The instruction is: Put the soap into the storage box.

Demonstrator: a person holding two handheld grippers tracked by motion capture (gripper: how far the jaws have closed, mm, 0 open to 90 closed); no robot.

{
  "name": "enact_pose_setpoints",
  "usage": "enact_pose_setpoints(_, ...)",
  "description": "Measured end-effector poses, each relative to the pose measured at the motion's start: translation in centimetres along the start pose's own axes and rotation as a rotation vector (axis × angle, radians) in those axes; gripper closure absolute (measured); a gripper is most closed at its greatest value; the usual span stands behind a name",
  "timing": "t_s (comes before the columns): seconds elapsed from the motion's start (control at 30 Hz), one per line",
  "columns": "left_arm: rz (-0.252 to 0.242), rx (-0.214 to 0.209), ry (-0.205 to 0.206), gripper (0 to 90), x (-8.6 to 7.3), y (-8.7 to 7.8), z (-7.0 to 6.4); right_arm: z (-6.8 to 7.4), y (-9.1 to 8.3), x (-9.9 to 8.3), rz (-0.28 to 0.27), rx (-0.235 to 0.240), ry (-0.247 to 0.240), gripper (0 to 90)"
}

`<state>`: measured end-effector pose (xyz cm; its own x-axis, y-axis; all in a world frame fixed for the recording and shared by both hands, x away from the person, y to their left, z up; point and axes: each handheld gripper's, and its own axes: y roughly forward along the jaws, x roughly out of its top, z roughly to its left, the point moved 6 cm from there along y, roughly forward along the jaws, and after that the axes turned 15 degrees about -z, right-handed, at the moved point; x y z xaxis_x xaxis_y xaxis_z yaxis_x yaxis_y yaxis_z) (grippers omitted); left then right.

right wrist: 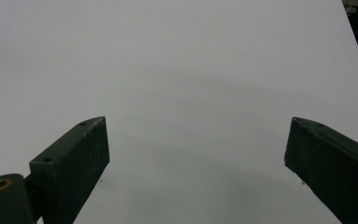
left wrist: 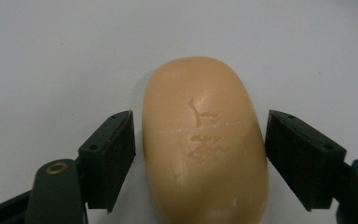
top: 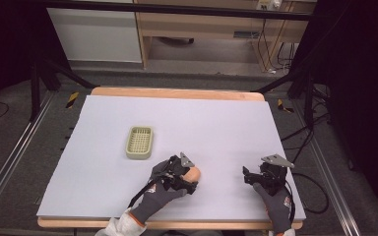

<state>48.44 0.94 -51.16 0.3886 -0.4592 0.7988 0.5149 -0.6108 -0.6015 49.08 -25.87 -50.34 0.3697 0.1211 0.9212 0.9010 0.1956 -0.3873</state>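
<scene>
High view first: the left gripper is sitting near the front middle of the white table, its jaws spread around a peach-coloured bar of soap that is lying flat on the surface. A pale slotted soap dish is resting a little farther back and to the left, apart from the bar. The right gripper is waiting near the front right edge, released and holding nothing.

Left gripper view: the soap is lying lengthwise between the two black jaws, which are standing open on either flank; the left pad is looking almost in contact, while the right pad is showing a slightly clearer gap. I judge the uneven spacing to be the main hazard: closing now, one pad would be meeting the bar first and shoving it sideways. Its rounded, smooth flanks could also be letting it squirt out forward under a hard squeeze.

Right gripper view: the jaws are standing wide apart over bare white table, nothing between them.
</scene>
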Motion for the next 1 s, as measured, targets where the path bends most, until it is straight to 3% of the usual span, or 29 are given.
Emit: enact_pose_setpoints(1.0,0.045,0.017,0.010,29.9,-0.23,0.64,-0.27,0.06,0.10,-0.07,0.007,0.000,0.000,6.9)
